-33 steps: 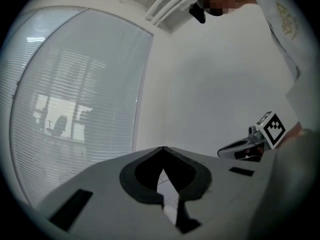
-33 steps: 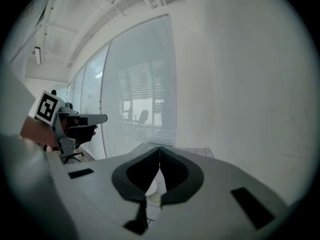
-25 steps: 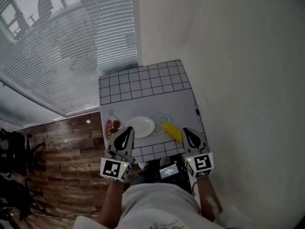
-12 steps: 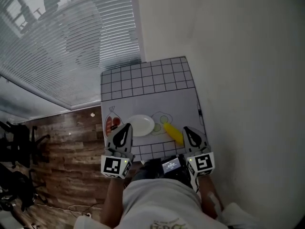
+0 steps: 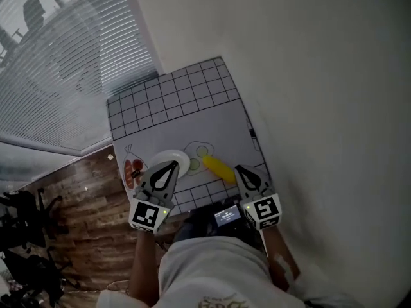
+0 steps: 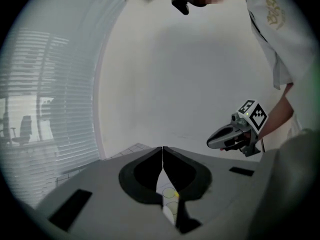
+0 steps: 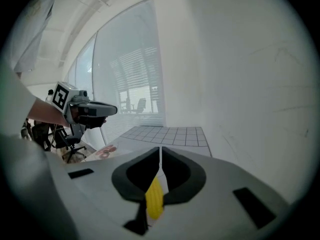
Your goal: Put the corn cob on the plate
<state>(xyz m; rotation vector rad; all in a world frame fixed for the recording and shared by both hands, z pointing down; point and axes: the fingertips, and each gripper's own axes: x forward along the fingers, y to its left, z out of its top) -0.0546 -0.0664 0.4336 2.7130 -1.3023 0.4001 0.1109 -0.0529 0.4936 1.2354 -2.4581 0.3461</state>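
The yellow corn cob [image 5: 218, 167] lies on the grey mat near the table's front edge, just right of the white plate [image 5: 160, 157]. My left gripper [image 5: 172, 165] is shut and empty, its tips over the plate's near side. My right gripper [image 5: 239, 170] is shut and empty too, its tips close beside the cob's near right end. In the right gripper view the corn cob [image 7: 154, 199] shows just beyond the closed right gripper [image 7: 160, 150]. In the left gripper view the closed left gripper [image 6: 162, 149] points across the mat, and the right gripper [image 6: 227, 135] hovers at the right.
The small table [image 5: 173, 101] has a grid-printed mat and stands against a white wall [image 5: 308, 95] on the right. Printed pictures lie on the mat: green circles [image 5: 200, 151] and red food [image 5: 133, 170]. Window blinds and wooden floor [image 5: 77, 191] are to the left.
Both grippers have sunk toward the table. The left one has moved in over the plate's near side. The head view has shifted, so the table sits further left.
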